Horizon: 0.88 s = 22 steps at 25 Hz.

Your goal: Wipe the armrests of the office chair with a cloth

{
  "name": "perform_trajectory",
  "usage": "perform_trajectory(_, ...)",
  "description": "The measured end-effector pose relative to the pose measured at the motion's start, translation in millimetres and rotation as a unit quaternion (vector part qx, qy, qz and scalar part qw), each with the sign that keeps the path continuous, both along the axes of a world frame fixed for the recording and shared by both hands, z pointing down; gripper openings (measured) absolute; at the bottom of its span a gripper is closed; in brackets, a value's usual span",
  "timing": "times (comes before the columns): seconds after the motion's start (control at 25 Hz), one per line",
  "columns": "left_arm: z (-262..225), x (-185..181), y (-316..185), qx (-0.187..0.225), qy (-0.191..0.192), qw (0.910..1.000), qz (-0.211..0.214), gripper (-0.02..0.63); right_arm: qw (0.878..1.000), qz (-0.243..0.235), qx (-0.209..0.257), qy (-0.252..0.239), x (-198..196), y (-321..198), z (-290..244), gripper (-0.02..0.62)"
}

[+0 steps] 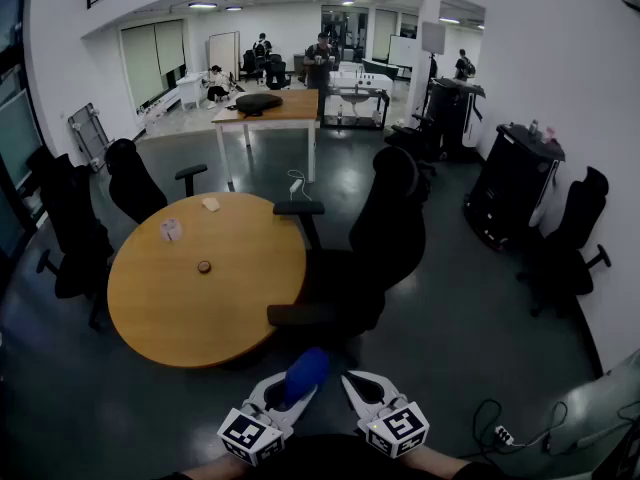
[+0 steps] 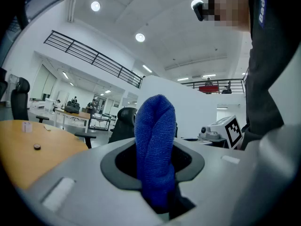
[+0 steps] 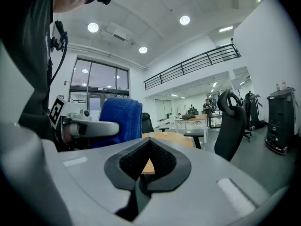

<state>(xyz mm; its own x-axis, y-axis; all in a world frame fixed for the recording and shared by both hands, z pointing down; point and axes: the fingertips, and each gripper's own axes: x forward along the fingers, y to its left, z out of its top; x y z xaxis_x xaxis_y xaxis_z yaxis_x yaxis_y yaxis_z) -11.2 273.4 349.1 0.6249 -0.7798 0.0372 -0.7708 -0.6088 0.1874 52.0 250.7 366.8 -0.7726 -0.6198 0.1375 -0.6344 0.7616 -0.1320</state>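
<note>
The left gripper (image 1: pixel 285 396) is clamped on a blue cloth (image 1: pixel 307 367), low at the near edge of the head view. In the left gripper view the cloth (image 2: pixel 155 149) stands up between the jaws as a folded, rounded bundle, pinched at its lower part. The right gripper (image 1: pixel 355 382) sits just beside it. Its own view shows the jaws pressed together at the tips with nothing between them (only a sliver of orange tabletop shows through the gap behind the pads).

The black office chair (image 1: pixel 385 233) stands on the dark floor ahead of both grippers, against the right edge of the round wooden table (image 1: pixel 190 308). Its far armrest (image 1: pixel 298 208) and near armrest (image 1: pixel 300 315) both point toward the table. The near one reaches the table's edge, or perhaps slips just under it. The cloth is well short of either armrest.

A small dark round object (image 1: pixel 204 266) lies left of the tabletop's middle. A small white item (image 1: pixel 171 229) and a pale scrap (image 1: pixel 210 204) lie toward its far edge.
</note>
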Motion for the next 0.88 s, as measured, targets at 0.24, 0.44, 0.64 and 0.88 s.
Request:
perform_trajectory(0.24,0,4,-4,-0.001,0.003,1.0000,0.000,0.147,1.000,-0.008,0.000,0.001,4,-2,8,0.003)
perform_trajectory(0.44,-2,6,-4,-0.004,0.002,1.0000,0.002,0.147,1.000,-0.014,0.001,0.001,4,-1,8,0.003)
perform_trajectory(0.64,8,5,-4,-0.010,0.004,0.9999,-0.006,0.147,1.000,-0.005,-0.009,-0.012,12,1,16,0.004)
perform_trajectory(0.88,26,5,-14,-0.043,0.008,0.9985,-0.031,0.147,0.999,0.006,-0.038,-0.012,29,-9,39,0.005)
